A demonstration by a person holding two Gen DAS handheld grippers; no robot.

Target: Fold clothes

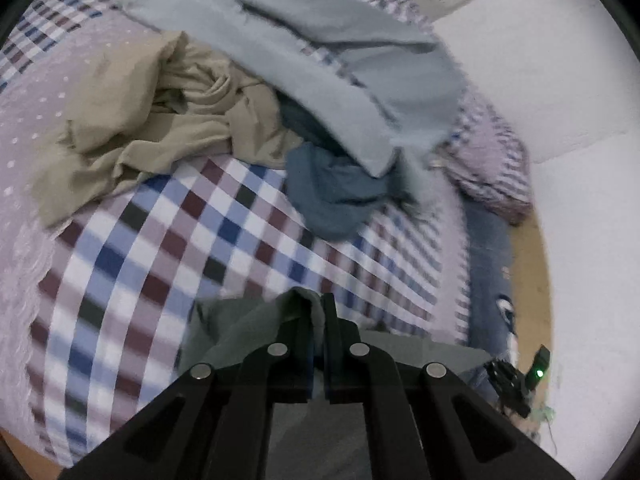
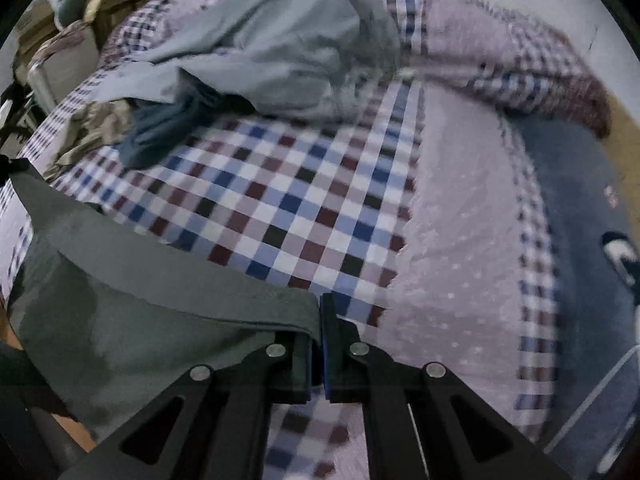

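A dark grey-green garment point(image 2: 152, 320) is stretched over the checked bedspread point(image 2: 288, 200). My right gripper point(image 2: 320, 320) is shut on its right corner. In the left wrist view my left gripper point(image 1: 318, 312) is shut on another bunched edge of the same garment point(image 1: 248, 320). Further up the bed lie a crumpled beige garment point(image 1: 160, 120), a dark teal garment point(image 1: 332, 196) and a light grey-blue garment point(image 1: 320, 52). The right wrist view has the grey-blue garment point(image 2: 280, 48) and the teal one point(image 2: 160, 132) at the far side.
The bed point(image 1: 168, 240) carries a lilac dotted border point(image 2: 460, 240) and a bunched quilt point(image 2: 520, 64) near the white wall point(image 1: 540, 60). A navy cloth point(image 2: 580, 200) hangs at the bed's side. My right gripper's body point(image 1: 516, 380) shows a green light.
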